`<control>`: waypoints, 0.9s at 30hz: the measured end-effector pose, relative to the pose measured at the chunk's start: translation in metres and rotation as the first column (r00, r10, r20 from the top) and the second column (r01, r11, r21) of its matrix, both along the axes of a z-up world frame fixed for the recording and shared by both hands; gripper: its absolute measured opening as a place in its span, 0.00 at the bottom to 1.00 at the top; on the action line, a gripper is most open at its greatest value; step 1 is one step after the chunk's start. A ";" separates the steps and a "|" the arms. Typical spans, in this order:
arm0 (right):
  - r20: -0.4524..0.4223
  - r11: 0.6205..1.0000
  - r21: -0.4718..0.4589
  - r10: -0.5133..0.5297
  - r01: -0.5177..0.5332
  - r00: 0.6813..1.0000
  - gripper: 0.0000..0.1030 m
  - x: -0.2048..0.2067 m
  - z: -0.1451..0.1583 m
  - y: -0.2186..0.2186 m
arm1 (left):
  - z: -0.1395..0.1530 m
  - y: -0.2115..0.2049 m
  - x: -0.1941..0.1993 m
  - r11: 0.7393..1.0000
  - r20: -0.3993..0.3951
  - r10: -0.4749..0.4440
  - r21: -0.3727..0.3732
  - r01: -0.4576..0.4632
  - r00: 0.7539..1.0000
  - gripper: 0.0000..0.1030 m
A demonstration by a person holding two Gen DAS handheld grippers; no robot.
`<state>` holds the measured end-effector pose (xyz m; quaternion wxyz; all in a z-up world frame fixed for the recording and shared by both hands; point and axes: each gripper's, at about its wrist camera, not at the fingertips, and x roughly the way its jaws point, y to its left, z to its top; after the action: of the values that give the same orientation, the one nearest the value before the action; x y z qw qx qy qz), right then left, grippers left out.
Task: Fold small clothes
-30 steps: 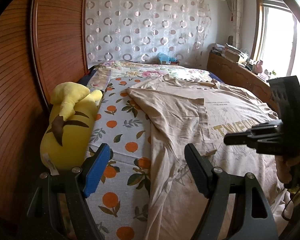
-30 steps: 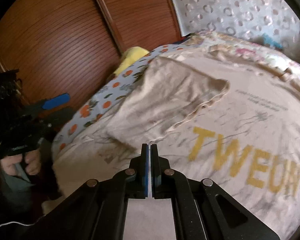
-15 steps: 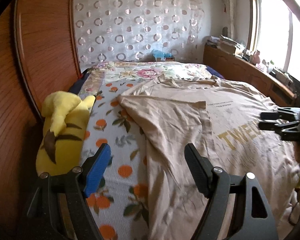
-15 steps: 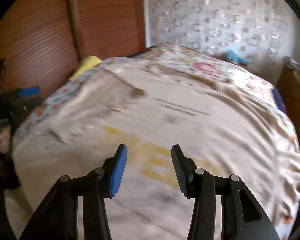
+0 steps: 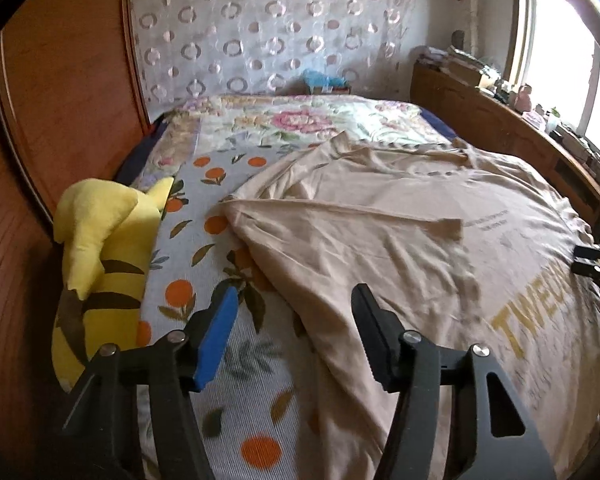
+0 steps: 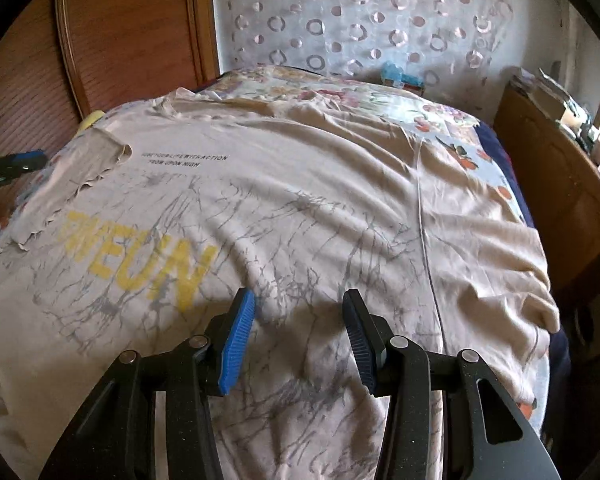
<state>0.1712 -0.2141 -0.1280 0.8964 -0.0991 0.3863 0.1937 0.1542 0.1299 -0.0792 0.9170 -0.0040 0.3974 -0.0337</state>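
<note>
A beige T-shirt (image 6: 300,200) lies spread face up on the bed (image 5: 228,360), covering most of it; its collar points toward the far wall with the circle-patterned curtain (image 5: 260,32), so its long axis runs from the near end of the bed to that wall. Its left sleeve (image 5: 340,240) is folded inward across the chest. The right sleeve (image 6: 500,280) lies flat near the bed's right edge, beside the wooden sideboard (image 6: 560,184). A yellow plush toy (image 5: 100,264) occupies the strip between shirt and wooden panelling (image 5: 60,100).

Left gripper (image 5: 294,320): jaws apart, having just narrowed, empty, above the shirt's left edge. Right gripper (image 6: 298,320): jaws apart, empty, above the printed front. No containers hold anything in view.
</note>
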 end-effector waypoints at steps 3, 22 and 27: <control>0.012 1.000 -0.001 0.005 -0.005 1.000 0.48 -0.003 0.000 -0.003 | -0.006 0.006 0.019 1.000 -0.031 0.019 -0.012 -0.019 0.999 0.57; 0.014 1.000 -0.004 0.022 -0.021 1.000 0.60 0.000 -0.005 -0.011 | -0.015 0.035 0.088 0.989 -0.087 0.103 -0.095 -0.111 0.991 0.23; 0.015 1.000 -0.004 0.022 -0.022 1.000 0.60 0.003 -0.006 -0.012 | -0.012 0.037 0.093 0.989 -0.088 0.094 -0.105 -0.104 0.992 0.04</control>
<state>0.1744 -0.2258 -0.1337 0.8968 -0.1068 0.3789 0.2021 0.2467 0.1665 -0.0908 0.8988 -0.0756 0.4317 -0.0097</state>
